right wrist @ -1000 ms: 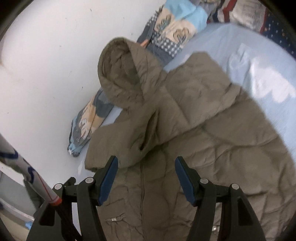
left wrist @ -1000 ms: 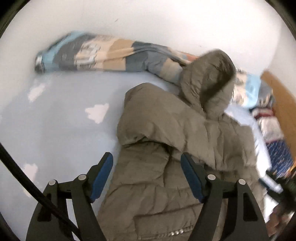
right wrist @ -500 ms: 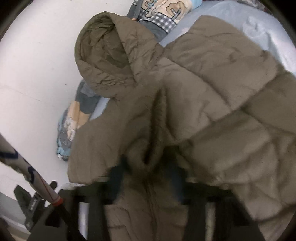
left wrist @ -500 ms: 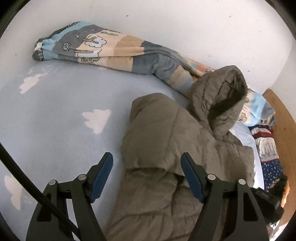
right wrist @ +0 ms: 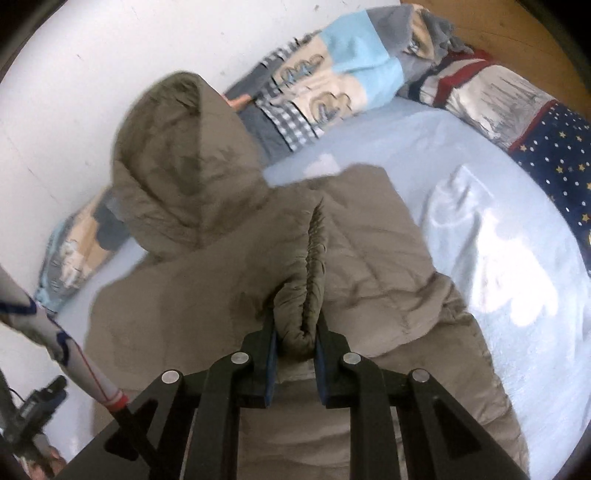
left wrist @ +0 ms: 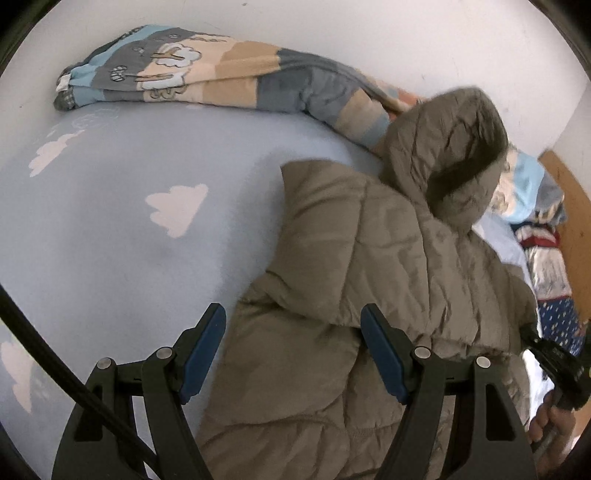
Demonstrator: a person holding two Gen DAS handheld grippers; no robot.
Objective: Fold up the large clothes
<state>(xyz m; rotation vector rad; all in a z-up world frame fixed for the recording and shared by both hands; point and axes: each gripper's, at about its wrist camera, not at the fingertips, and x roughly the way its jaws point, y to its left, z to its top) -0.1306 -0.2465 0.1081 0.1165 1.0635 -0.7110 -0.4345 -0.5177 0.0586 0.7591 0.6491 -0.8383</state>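
Olive padded coat (left wrist: 369, 295), hooded, lying on a pale blue bed sheet (left wrist: 129, 240) printed with white clouds. Left tongs (left wrist: 293, 350) open above the coat's edge, not touching it. Patchwork blanket (left wrist: 221, 81) bunched against the white wall (left wrist: 332, 29).

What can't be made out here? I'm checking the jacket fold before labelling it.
- Jacket hem: cut off by the bottom edge, both views.
- Pinched fabric bunch: right claw hides which part it belongs to.
- Hood: blurred, right wrist view.
- Bedsheet under jacket: covered.
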